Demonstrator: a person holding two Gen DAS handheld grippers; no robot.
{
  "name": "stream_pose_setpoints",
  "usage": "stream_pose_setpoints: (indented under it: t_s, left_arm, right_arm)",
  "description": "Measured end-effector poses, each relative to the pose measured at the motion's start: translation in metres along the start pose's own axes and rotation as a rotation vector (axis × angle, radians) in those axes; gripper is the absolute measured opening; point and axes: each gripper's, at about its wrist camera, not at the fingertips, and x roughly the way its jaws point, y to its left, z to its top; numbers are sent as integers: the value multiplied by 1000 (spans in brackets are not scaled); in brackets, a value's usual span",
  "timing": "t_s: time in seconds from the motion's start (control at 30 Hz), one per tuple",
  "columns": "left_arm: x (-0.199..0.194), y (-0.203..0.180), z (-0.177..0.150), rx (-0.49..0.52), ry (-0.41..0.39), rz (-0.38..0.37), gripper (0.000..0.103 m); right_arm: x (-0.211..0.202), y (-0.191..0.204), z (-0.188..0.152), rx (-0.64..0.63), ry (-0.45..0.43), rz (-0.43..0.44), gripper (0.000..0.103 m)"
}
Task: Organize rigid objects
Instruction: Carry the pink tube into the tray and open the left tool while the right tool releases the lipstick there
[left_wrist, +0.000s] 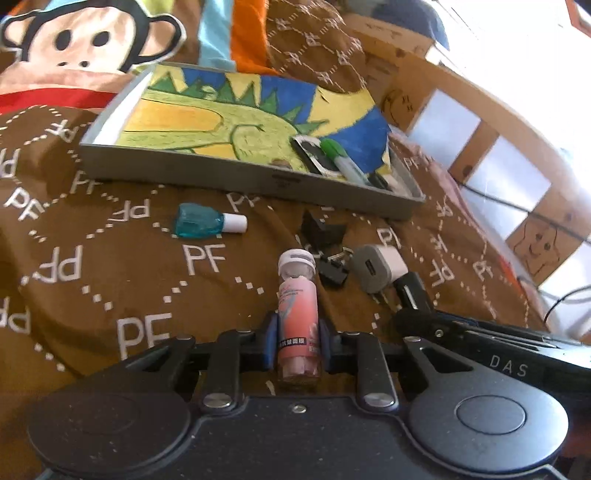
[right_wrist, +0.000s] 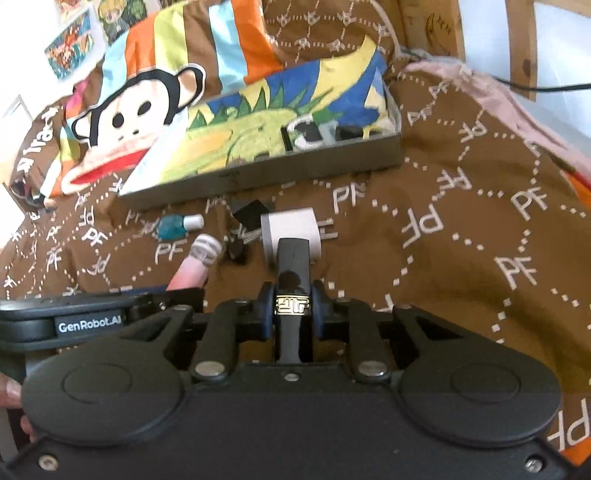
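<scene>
My left gripper (left_wrist: 297, 341) is shut on a pink tube with a white cap (left_wrist: 298, 314), which points away over the brown bedspread. My right gripper (right_wrist: 293, 308) is shut on a black stick with a gold emblem (right_wrist: 293, 269), just in front of a white and grey charger plug (right_wrist: 291, 230). The charger (left_wrist: 378, 267) lies right of the tube's cap. A teal nail polish bottle (left_wrist: 207, 220) lies on its side further left. A grey tray (left_wrist: 243, 179) lined with a dinosaur drawing sits beyond, holding a green marker (left_wrist: 341, 160) at its right end.
Black clips (left_wrist: 321, 230) and small dark parts (left_wrist: 334, 271) lie between the tray and the charger. A monkey-print pillow (left_wrist: 74, 48) is behind the tray. A wooden bed frame (left_wrist: 480, 147) and black cables (left_wrist: 517, 206) run along the right. A hand (right_wrist: 9, 398) shows at the lower left.
</scene>
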Motion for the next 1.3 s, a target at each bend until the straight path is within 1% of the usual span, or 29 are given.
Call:
stream_pose_setpoints:
  t_s: [0.2,0.37,0.47,0.6,0.77,0.9,0.97,1.1,1.2,1.3]
  left_arm:
    - [-22,-6,6,-28,-88,-21,24]
    - [-29,-15,23,-37,-189,-16,24]
    - [-23,-21,41,-30,-246,4,24]
    - [-4,-21,71,-38,-289,13,24]
    - [33,-12,108,-79,-301,23,24]
    - [58,-2,128,-109,-295,44,24]
    - [67,1,133,-113,-282,53,24]
    - [81,5,135,-88,-246,69,24]
    - [90,10,133,-81,-214,74,24]
    - [97,13,131,-79,-189,84,24]
  right_arm:
    - [-21,-1,10,-18,-93,5,14]
    - [-30,-10,28,-12,-174,11,14]
    - [-23,-18,47,-11,-224,-2,14]
    - [-3,-24,82,-24,-280,8,14]
    - [25,-29,115,-47,-313,38,14]
    - [51,-33,136,-52,-298,80,14]
    - [69,-28,139,-61,-274,92,14]
    - [99,-28,141,-59,-188,107,14]
    - [111,-27,137,-82,-171,80,14]
    - [118,-29,132,-61,-157,78,14]
